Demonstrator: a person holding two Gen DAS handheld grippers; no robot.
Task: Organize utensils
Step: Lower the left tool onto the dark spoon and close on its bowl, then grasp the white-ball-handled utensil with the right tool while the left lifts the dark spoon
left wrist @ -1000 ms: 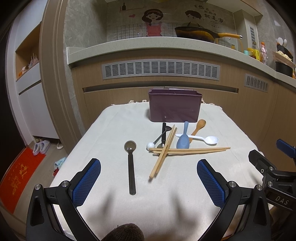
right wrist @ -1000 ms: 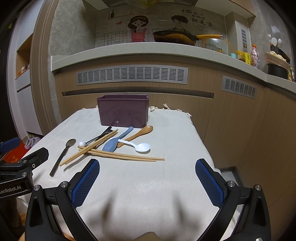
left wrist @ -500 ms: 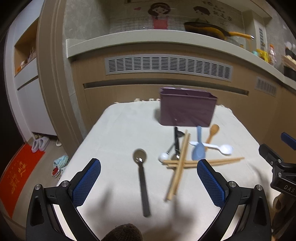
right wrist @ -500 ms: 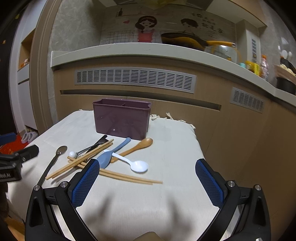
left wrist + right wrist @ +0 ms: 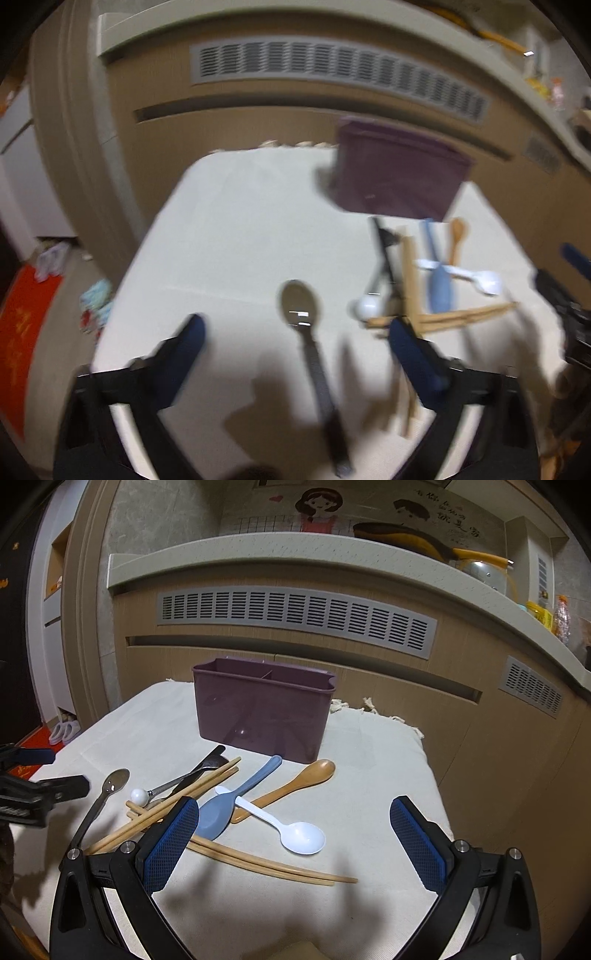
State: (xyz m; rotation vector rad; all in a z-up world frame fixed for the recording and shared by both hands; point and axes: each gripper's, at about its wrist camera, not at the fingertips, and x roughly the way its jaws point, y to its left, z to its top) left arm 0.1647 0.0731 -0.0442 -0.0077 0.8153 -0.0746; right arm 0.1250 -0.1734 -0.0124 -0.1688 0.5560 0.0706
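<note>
A table (image 5: 369, 738) with a cream cloth carries a purple box (image 5: 264, 714) near its far edge. In front of the box lies a heap of utensils: chopsticks (image 5: 273, 866), a blue spoon (image 5: 225, 810), a wooden spoon (image 5: 291, 784) and a white spoon (image 5: 295, 834), crossing and touching each other. A metal spoon (image 5: 308, 343) lies alone, left of the heap. The left gripper (image 5: 295, 332) hangs open over this metal spoon, holding nothing. The right gripper (image 5: 293, 821) is open too, over the white spoon.
</note>
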